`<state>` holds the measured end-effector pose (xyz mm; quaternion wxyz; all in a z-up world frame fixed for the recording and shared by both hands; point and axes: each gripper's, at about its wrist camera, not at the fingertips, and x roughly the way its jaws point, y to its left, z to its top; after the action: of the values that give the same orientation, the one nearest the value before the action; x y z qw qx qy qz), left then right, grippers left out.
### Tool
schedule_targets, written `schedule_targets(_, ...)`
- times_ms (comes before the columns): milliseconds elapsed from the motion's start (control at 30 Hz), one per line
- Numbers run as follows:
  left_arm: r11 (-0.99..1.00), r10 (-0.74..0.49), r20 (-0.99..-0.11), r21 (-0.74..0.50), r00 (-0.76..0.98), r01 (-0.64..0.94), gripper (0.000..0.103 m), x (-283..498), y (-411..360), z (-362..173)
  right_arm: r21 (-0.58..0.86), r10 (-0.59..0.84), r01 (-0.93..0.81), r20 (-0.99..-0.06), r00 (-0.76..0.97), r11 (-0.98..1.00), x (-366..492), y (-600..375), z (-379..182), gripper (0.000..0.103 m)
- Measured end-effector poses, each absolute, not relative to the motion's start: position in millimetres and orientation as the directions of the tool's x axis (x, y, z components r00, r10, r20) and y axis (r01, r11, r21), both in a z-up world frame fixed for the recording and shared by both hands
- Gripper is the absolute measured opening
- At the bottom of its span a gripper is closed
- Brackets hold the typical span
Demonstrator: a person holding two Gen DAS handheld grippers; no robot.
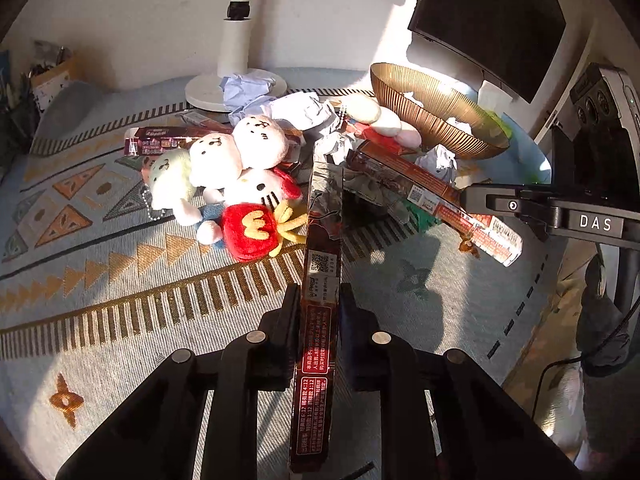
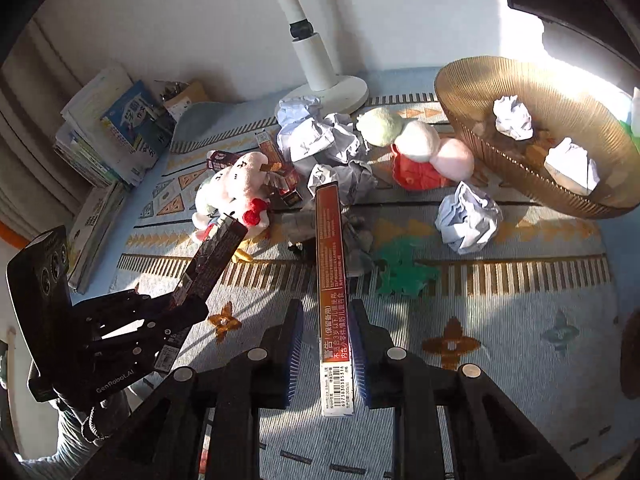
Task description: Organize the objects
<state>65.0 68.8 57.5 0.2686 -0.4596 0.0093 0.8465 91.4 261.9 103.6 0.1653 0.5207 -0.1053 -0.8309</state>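
Both tools held boxes. Left tool (image 1: 318, 324) was clamped on a dark slim box (image 1: 320, 264), which ran away from the jaws above the rug (image 1: 100, 280). Right tool (image 2: 326, 340) was closed on an orange slim box (image 2: 331, 280), gripped at its near end, the far end lifted over the clutter. Beyond lay plush toys (image 1: 240, 176) to the left, crumpled paper (image 2: 468, 220) in the middle and a gold wire basket (image 2: 540, 128) far right, already holding two paper balls. Each box was pinched by a narrow edge far from its middle, so I judged it could pivot or slip if swung quickly. The long boxes could also knock each other or sweep the toys.
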Motion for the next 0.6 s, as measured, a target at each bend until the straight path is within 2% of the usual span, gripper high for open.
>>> schedule_targets(200, -0.870, 0.435, -0.806, -0.262, -0.401, -0.417, 0.015, 77.0, 72.2, 41.9, 0.398, -0.409, 0.107, -0.846, -0.342, -0.911, 107.0, 263.0, 67.1, 0.023)
schedule_targets(300, -0.884, 0.411, -0.822, -0.252, -0.394, -0.395, 0.015, 78.4, 71.8, 29.7, 0.336, -0.356, 0.121, -0.846, -0.396, -0.934, 109.6, 260.4, 75.3, 0.025)
schedule_targets(400, -0.879, 0.431, -0.812, -0.278, -0.393, -0.387, 0.015, 78.7, 68.9, 23.1, 0.275, -0.314, 0.152, -0.842, -0.438, -0.949, 109.0, 254.8, 83.5, 0.044)
schedule_targets(467, -0.877, 0.439, -0.808, -0.290, -0.393, -0.384, 0.015, 78.3, 68.5, 23.0, 0.228, -0.271, 0.147, -0.842, -0.466, -0.962, 106.5, 252.2, 85.5, 0.064)
schedule_targets(533, -0.884, 0.427, -0.805, -0.276, -0.412, -0.376, 0.016, 77.7, 69.6, 23.1, 0.218, -0.258, 0.138, -0.847, -0.465, -0.966, 101.4, 249.9, 81.9, 0.065)
schedule_targets(600, -0.885, 0.424, -0.804, -0.272, -0.416, -0.377, 0.023, 76.0, 71.3, 24.0, 0.224, -0.260, 0.133, -0.850, -0.458, -0.965, 95.7, 248.5, 75.8, 0.065)
